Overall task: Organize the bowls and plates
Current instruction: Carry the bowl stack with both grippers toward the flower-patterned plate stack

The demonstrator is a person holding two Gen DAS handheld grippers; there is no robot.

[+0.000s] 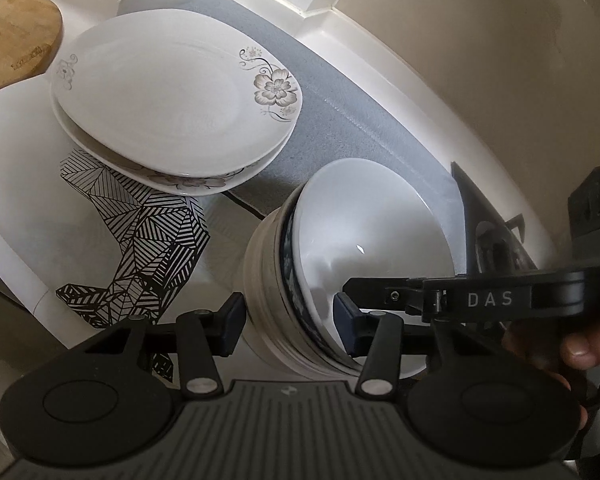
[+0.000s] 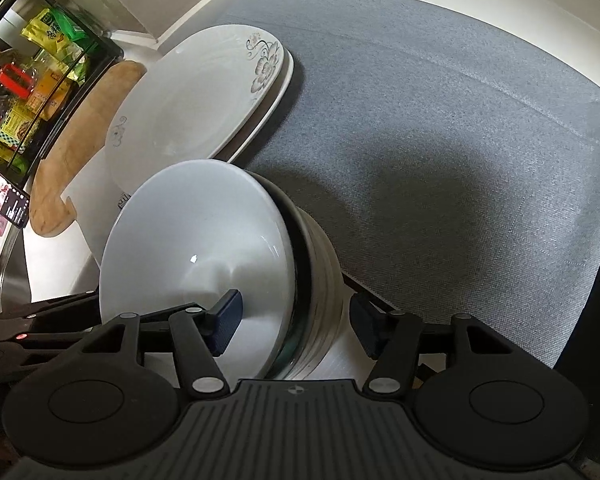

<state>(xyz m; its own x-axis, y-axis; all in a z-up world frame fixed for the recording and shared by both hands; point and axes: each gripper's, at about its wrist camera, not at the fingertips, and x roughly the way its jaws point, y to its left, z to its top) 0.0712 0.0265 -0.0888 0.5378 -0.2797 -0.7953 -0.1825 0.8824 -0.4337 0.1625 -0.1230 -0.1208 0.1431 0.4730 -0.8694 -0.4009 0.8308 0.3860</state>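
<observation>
A stack of nested bowls (image 1: 340, 264) stands on the bench (image 1: 20, 200), between the two tools and close in front of each camera. The left tool (image 1: 290, 326) is open and straddles the near rim of the stack: one blue pad (image 1: 232, 328) sits just outside the pale ribbed outer bowl, the other (image 1: 350, 326) inside the white top bowl, neither clearly pressing. The right tool (image 2: 296, 328) is open too, astride the opposite rim, its left pad (image 2: 226, 328) inside the top bowl (image 2: 196, 256) and its right pad (image 2: 366, 330) just outside the stack's wall. A dark-patterned bowl shows as a band between the white and the ribbed ones.

Beyond the bowls, to the far left, lie two stacked flower-printed plates (image 1: 172, 96), partly on a grey mat (image 2: 440, 140). A wooden board (image 1: 16, 40) lies further left, and a rack of packets (image 2: 32, 80) stands past it.
</observation>
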